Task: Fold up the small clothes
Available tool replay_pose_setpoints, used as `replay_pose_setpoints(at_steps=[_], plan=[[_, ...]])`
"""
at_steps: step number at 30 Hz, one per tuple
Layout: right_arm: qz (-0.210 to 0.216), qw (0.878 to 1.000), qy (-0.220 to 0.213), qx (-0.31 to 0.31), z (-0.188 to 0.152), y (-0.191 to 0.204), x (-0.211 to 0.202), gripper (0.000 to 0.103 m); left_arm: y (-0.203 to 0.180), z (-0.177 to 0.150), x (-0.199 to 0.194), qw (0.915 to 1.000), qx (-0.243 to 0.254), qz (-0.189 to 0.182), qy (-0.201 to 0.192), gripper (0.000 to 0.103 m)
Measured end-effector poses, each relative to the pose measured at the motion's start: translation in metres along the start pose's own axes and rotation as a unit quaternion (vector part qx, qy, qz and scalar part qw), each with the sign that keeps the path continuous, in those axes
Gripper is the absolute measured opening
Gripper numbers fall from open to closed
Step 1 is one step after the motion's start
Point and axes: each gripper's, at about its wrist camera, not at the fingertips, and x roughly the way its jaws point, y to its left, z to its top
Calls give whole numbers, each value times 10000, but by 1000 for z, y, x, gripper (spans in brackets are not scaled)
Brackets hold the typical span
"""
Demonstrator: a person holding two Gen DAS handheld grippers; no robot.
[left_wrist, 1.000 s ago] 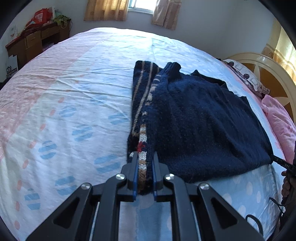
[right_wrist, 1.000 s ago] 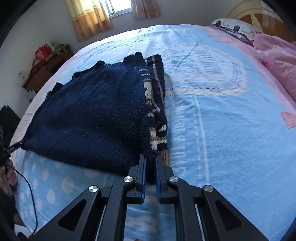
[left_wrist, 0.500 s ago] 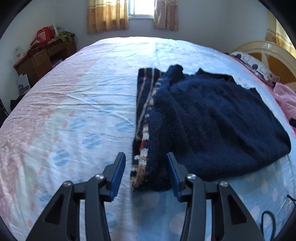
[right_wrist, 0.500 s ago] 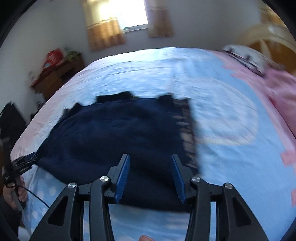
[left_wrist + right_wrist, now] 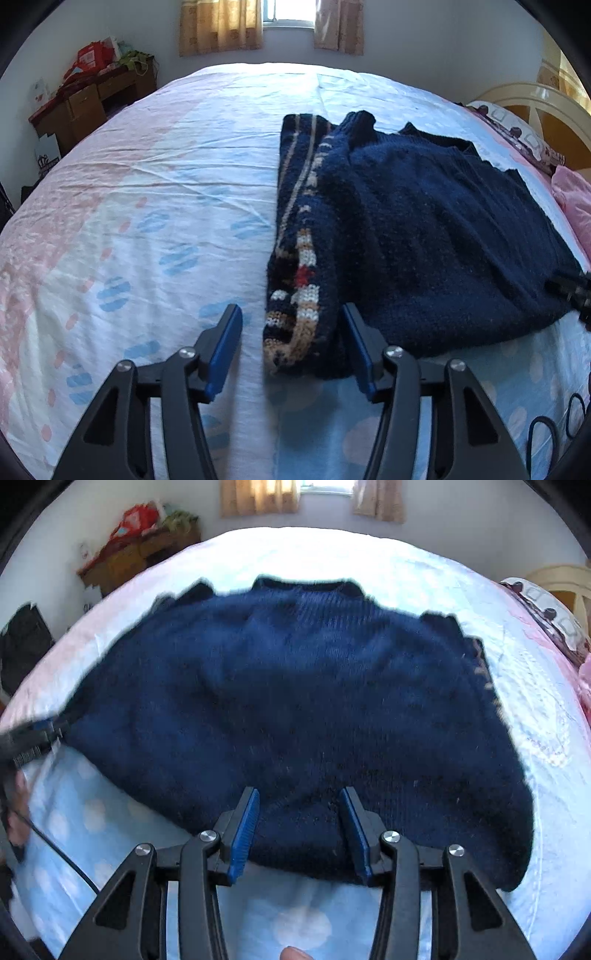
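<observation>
A dark navy knitted sweater (image 5: 436,236) lies folded on the bed's pale sheet with blue and pink dots (image 5: 155,206), its striped patterned sleeve (image 5: 299,258) along the left fold. The left claw (image 5: 291,343) has just been opening; the sleeve's cuff sits between its jaws, unpressed. The right claw (image 5: 299,827) stands open over the sweater's near hem. Wide bare sheet spreads left of the sleeve. No readable writing.
</observation>
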Motion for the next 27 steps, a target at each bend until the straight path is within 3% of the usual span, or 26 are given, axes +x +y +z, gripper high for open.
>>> replay_pose_setpoints(at_steps=[5, 12, 14, 16, 27], plan=[[304, 9980, -472, -304, 36, 41, -6, 47, 9, -1, 2, 9996, -274, -23, 25, 74], [522, 9961, -249, -667, 34, 97, 30, 47, 10, -3, 2, 9996, -284, -95, -14, 75], [481, 9962, -101, -721, 25, 103, 43, 47, 10, -3, 1, 9996, -267, -121, -12, 75], [397, 9954, -291, -818, 16, 105, 41, 47, 10, -4, 1, 9996, -250, -122, -7, 76], [344, 9950, -257, -899, 3, 105, 33, 47, 9, -13, -4, 9999, -126, -26, 36, 81]])
